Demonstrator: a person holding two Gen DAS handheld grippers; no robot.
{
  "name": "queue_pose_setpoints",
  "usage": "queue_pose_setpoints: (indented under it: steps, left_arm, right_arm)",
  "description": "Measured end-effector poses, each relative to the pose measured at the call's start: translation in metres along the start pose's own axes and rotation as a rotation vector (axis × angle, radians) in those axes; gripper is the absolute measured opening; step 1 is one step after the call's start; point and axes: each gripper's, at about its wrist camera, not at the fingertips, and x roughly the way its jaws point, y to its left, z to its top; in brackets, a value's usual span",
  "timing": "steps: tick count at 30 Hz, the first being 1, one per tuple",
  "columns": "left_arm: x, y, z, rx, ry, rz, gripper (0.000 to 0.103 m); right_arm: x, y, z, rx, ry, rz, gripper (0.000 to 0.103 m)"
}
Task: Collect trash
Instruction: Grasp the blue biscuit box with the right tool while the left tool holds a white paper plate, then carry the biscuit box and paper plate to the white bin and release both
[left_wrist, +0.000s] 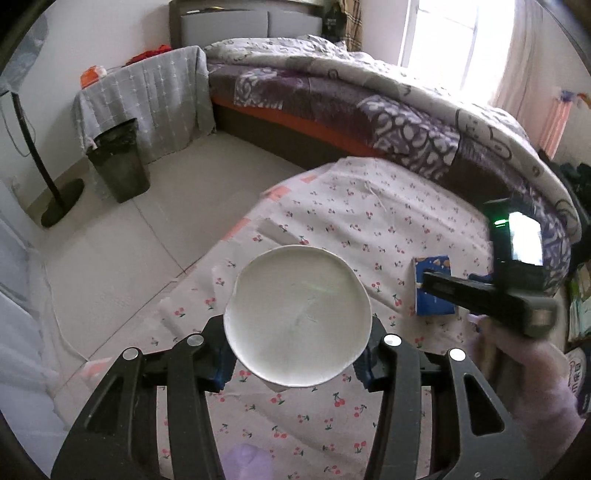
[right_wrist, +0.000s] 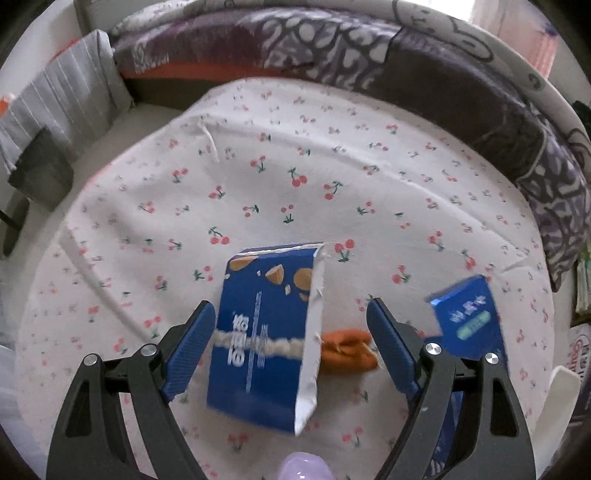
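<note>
Left gripper (left_wrist: 295, 360) has its blue pads pressed against the two sides of a white paper cup (left_wrist: 297, 317), jaws drawn in about halfway; the cup's round open mouth faces the camera and hides most of the pads. Under it lies a table covered with a cherry-print cloth (left_wrist: 369, 221), whose near-left edge falls away to the pale floor.

Right gripper (right_wrist: 291, 332) hangs over the same cloth with its jaws wide apart. A blue carton (right_wrist: 258, 332) with pictures of nuts and a torn white top flap stands between the blue pads (right_wrist: 192, 347); the pad on the carton's left is close beside it, whether touching I cannot tell, while the other pad stands clearly off it, so nothing is gripped. Just behind the carton, between it and that second pad, lies a piece of orange peel (right_wrist: 347, 349). A second blue carton (right_wrist: 467, 319) is tilted near the cloth's right edge, beyond the gripper's outer finger.

From the left camera the right gripper shows as a dark, blurred bar in a hand in a pale glove (left_wrist: 517, 354), reaching the first carton near the table's right edge.

A dark waste bin (left_wrist: 120, 162) stands on the floor well away from the table, beside a small stand draped in grey cloth (left_wrist: 147, 92) at the foot of a bed (left_wrist: 369, 92).
</note>
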Motion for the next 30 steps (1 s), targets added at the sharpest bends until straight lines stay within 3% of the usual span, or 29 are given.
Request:
queue_pose_setpoints:
  steps: [2,4,6,15,23,30]
  left_arm:
    - [-0.004,-0.005,0.0,0.001,0.0,0.002,0.048]
    - [-0.009,-0.002,-0.001,0.004,0.003,0.009,0.048]
    - [-0.012,0.002,0.0,-0.002,0.005,0.013,0.048]
    - [-0.015,0.012,-0.006,-0.034,-0.026,-0.003,0.048]
    - [-0.024,0.007,-0.007,-0.027,-0.069,-0.029,0.048]
    - [-0.029,-0.011,-0.009,0.006,-0.077,-0.046,0.048]
  right_arm:
    - [0.009,0.004,-0.001,-0.023,0.019,0.022,0.08]
    - [0.012,0.007,-0.005,-0.049,0.0,-0.003,0.058]
    - [0.009,0.004,-0.007,-0.021,-0.009,0.024,0.055]
    - [-0.057,-0.01,-0.007,0.068,-0.137,0.194,0.053]
    - [-0.129,-0.022,-0.02,0.024,-0.263,0.211,0.053]
    - [-0.162,-0.051,-0.054,0.036,-0.309,0.203,0.054]
